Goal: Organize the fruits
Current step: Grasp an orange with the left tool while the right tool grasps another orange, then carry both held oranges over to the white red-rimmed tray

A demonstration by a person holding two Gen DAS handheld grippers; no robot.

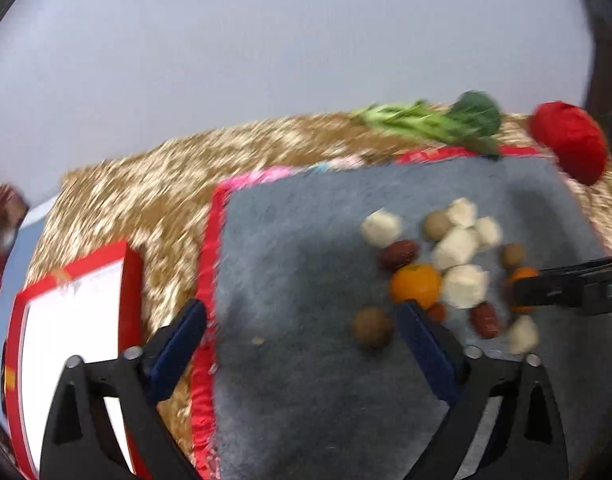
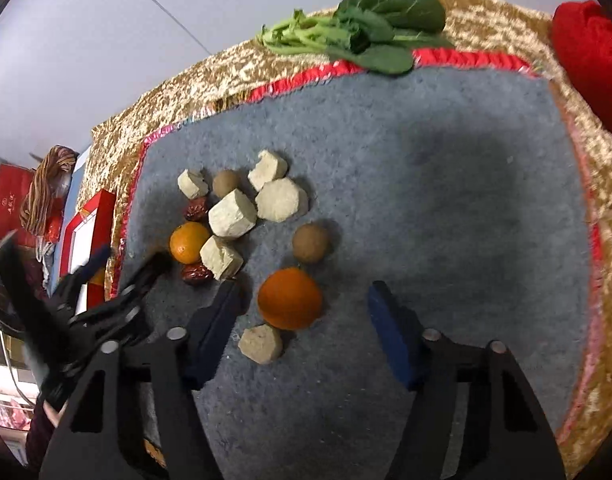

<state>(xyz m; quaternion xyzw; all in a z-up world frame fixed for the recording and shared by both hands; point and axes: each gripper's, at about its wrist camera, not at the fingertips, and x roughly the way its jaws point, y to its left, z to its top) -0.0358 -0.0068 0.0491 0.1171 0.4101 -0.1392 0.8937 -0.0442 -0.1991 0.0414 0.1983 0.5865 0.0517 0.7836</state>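
Observation:
On a grey mat (image 2: 445,184) lie two oranges, red dates, brown round fruits and several pale cubes. My right gripper (image 2: 302,312) is open, its blue fingers either side of the nearer orange (image 2: 290,298), with a pale cube (image 2: 261,343) just below it. The other orange (image 2: 188,242) lies left, beside a date (image 2: 196,273). My left gripper (image 1: 302,326) is open and empty above the mat's left part; an orange (image 1: 415,285) and a brown fruit (image 1: 373,327) lie near its right finger. The right gripper (image 1: 565,286) enters from the right.
A red-rimmed white box (image 1: 72,320) stands left of the mat on the gold cloth (image 1: 146,196). Leafy greens (image 2: 361,28) lie at the mat's far edge. A red cloth object (image 1: 569,140) sits at the far right corner. Clutter stands beyond the table's left edge.

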